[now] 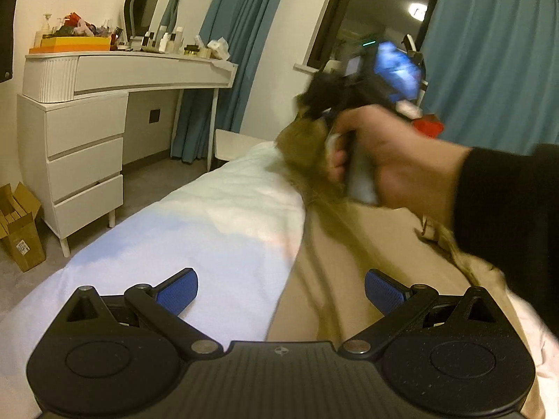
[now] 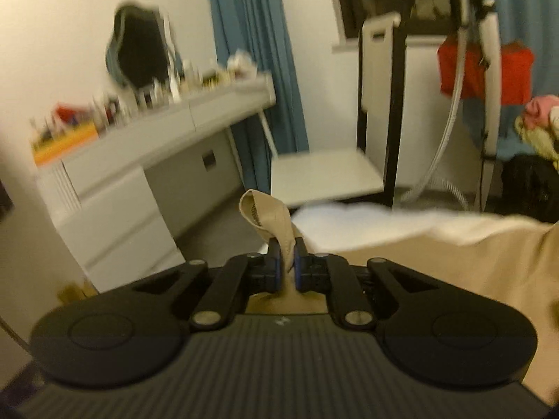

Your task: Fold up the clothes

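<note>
The soft beige fabric garment [image 1: 367, 262] lies on the white-sheeted bed [image 1: 195, 230], at 3 o'clock of the left gripper [image 1: 281, 295], whose jaws stand wide and empty. The right gripper [image 2: 286, 262] is clamped on a hemmed beige edge. The fabric is probably light and limp; grip at seams. Only the left wrist view shows the person's hand [image 1: 394, 160].

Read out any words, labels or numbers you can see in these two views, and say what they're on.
Nothing can be read.
Cardboard box by the dresser: white sticker, print too small.
Bottles on the dresser: labels too small in the left view, blurred in the right.
Left gripper and right gripper: a small round mark only, no words.
</note>
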A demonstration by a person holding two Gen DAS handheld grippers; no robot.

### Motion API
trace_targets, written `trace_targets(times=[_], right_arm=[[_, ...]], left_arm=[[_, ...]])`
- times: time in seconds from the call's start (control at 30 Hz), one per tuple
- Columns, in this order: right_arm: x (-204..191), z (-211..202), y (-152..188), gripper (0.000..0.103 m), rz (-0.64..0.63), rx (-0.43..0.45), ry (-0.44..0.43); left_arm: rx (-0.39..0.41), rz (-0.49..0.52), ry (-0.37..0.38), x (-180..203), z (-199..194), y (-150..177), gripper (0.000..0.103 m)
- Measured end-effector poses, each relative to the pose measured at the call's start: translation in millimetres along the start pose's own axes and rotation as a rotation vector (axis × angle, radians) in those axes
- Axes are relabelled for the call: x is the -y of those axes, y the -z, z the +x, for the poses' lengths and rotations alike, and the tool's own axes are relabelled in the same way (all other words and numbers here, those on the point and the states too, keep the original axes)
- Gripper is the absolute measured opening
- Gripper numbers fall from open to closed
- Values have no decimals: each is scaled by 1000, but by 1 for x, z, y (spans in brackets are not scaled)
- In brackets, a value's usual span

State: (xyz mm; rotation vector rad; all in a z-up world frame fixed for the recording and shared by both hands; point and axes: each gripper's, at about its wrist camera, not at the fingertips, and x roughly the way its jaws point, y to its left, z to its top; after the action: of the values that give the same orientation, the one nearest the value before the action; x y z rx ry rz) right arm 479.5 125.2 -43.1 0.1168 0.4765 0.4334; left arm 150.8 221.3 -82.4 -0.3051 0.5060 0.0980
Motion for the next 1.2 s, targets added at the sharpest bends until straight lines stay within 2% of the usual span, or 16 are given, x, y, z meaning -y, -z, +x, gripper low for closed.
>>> trace_targets(times=[0.07,0.23,0.4,0.53,0.63,0.73,0.8,0.87,0.9,0.93,0.97,1.1,1.2], right_arm=[[18,-29,-15,8,20,54,-2],[93,-98,-37,8,135,180,44],[194,-138,-15,8,296,245,170],[258,-135,27,8,361,222,270],[291,-120,56,8,391,171,312],[303,-113,74,11,427,132,307],[297,-110,70,13,364,103,317],[288,-111,64,29,303,73,318],[282,-113,61,61,274,57,314],[274,-120,59,88,259,55,303],[266,-127,56,93,245,53,291],[227,-173,48,91,186,61,270],[198,-222,48,91,150,89,245]], left_arm=[[7,-1,14,4,-2,0,102],[30,-15,83,15,-16,1,103],[41,10,147,27,-24,10,103],[12,6,174,40,-10,19,103],[-22,55,163,57,7,28,103],[-61,100,157,67,23,35,102],[-70,129,155,72,30,38,102],[-69,147,154,75,33,41,102],[-68,148,157,76,35,41,102],[-67,149,161,77,36,41,102],[-66,150,165,77,36,41,102],[-49,154,178,83,23,41,102],[-27,163,194,88,10,39,102]])
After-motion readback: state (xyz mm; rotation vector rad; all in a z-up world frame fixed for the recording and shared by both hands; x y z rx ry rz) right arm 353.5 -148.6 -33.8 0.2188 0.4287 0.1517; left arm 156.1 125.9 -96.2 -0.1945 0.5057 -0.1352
